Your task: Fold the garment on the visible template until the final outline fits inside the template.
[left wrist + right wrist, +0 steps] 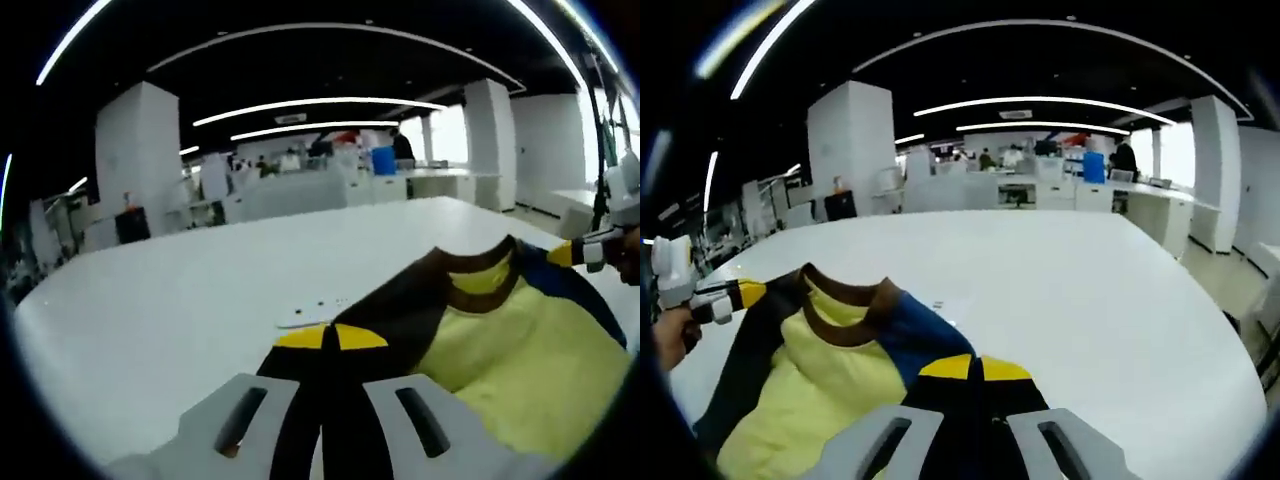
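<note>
The white table [150, 300] carries everything here, wide and bare toward 12 o'clock in both views, with white counters and pillars of the room beyond it, well apart from the work. Nothing on it blocks a fold.

On it the garment [510, 370], yellow-bodied with a brown collar and dark sleeves, lies from 3 to 5 o'clock in the left gripper view and from 7 to 9 o'clock in the right gripper view. The step in hand looks like the opening grasp: each shoulder or sleeve end is taken up for a fold.

The left gripper [330, 400] has its jaws pressed together on a dark, yellow-tipped sleeve end at 6 o'clock. The right gripper [975, 425] pinches the other one the same way at 6 o'clock (the left gripper also shows at 9 o'clock there).

Small dark marks [322, 302] lie on the table at 6 o'clock, just beyond the sleeve; whether they belong to the template I cannot tell. The next move, I judge, calls for carrying both ends together evenly, keeping the cloth taut and over the table.
</note>
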Tool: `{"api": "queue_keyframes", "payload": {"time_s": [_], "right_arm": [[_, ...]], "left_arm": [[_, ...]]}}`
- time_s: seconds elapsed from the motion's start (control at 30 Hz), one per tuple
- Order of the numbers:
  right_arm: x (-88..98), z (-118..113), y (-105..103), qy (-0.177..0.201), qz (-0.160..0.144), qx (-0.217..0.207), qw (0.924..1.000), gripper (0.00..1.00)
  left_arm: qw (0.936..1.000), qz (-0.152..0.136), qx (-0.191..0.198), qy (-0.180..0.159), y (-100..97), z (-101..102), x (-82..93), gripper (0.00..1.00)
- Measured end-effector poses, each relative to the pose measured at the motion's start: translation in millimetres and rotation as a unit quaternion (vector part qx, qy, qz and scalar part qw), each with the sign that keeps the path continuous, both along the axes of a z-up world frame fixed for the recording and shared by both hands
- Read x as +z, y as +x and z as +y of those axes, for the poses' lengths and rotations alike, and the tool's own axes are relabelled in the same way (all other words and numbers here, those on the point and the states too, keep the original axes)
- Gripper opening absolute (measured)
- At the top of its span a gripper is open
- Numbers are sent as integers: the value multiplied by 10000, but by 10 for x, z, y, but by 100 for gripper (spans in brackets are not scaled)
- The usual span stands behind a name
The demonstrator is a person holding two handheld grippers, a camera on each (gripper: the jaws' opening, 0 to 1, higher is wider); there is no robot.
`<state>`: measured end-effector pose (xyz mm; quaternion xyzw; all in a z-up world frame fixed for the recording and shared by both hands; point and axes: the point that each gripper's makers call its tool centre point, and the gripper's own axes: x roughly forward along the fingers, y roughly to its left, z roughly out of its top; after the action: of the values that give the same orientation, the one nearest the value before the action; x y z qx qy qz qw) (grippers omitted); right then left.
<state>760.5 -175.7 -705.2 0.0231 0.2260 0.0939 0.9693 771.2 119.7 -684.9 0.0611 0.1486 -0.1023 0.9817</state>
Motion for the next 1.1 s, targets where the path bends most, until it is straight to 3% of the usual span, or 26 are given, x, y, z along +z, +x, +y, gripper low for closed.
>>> {"api": "queue_keyframes", "payload": {"time_s": [0.17,0.27,0.33,0.5,0.53,0.67,0.73,0.93,1.1], "right_arm": [[-243,-12,145,-45,317,24,9995,0],[-343,10,205,-162,469,85,9987,0],[-377,31,229,-89,554,71,9984,0],[-393,21,266,-79,643,5,9979,0],[-392,11,267,-104,647,-10,9978,2],[-365,-83,263,-225,724,-195,9969,29],[-333,-65,224,-128,783,-145,9967,32],[-201,4,71,-55,885,83,9960,41],[-43,57,-106,32,869,289,9958,46]], "left_arm": [[9993,172,33,343,106,13,-231,0],[9995,226,25,240,160,7,-296,0],[9990,266,23,350,193,24,-341,0],[9984,154,-46,546,227,75,-300,7],[9983,165,-8,566,229,119,-294,11],[9990,229,-20,396,193,168,-282,17],[9981,292,-100,542,151,182,-293,22],[9980,452,-198,398,10,225,-262,35],[9984,343,-440,101,-141,183,-123,50]]}}
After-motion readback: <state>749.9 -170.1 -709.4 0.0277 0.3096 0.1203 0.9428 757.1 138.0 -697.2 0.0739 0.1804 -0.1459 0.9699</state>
